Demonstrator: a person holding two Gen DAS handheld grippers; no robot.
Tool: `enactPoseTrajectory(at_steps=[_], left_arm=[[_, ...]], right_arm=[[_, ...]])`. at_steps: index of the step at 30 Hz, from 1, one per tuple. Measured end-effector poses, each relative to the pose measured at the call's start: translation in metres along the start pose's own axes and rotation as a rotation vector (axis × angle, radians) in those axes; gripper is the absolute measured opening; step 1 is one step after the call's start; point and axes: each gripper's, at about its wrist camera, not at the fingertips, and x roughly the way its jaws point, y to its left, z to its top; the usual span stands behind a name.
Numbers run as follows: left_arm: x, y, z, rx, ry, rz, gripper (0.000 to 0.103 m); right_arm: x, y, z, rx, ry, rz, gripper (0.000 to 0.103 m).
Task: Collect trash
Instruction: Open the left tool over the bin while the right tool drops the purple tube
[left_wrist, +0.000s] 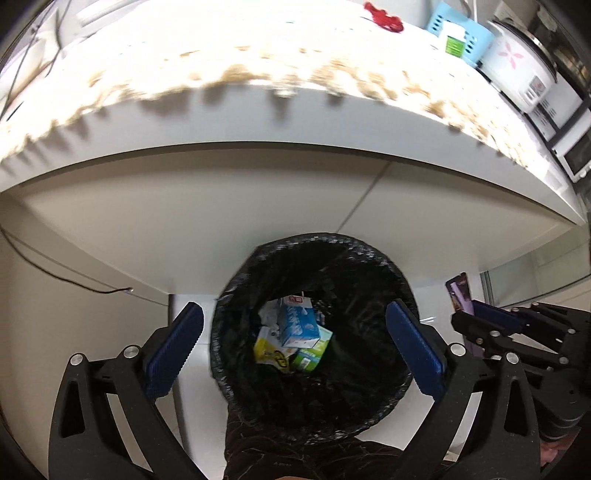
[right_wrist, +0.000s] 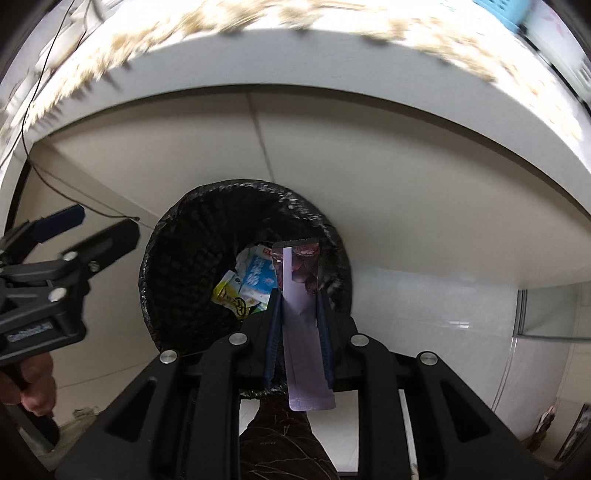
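1. White table (left_wrist: 280, 177) with a blurry, fringed tan cloth is hanging over everything; the stuff on top is too smeared to read.
2. Left gripper (left_wrist: 295, 343) is sitting wide open, nothing between its two ribbed blue pads.
3. Round bin (left_wrist: 258, 266), crinkly black liner, is holding about three cartons (left_wrist: 297, 325), half hidden.
4. Right gripper (right_wrist: 297, 310) is clenching one flat purple wrapper (right_wrist: 301, 295) over the bin.
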Motion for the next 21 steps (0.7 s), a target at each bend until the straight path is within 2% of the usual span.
enactPoseTrajectory(at_steps=[11,21], left_arm=[[-0.023,0.036,-0.002,-0.072,-0.008,0.057,0.097],[-0.02,0.047,-0.01,-0.101,0.01,0.058,0.097]], right_arm=[[0.033,0.039,0.014,-0.091,0.026,0.006,0.019],[0.043,0.051,0.019,-0.112,0.023,-0.013,0.021]])
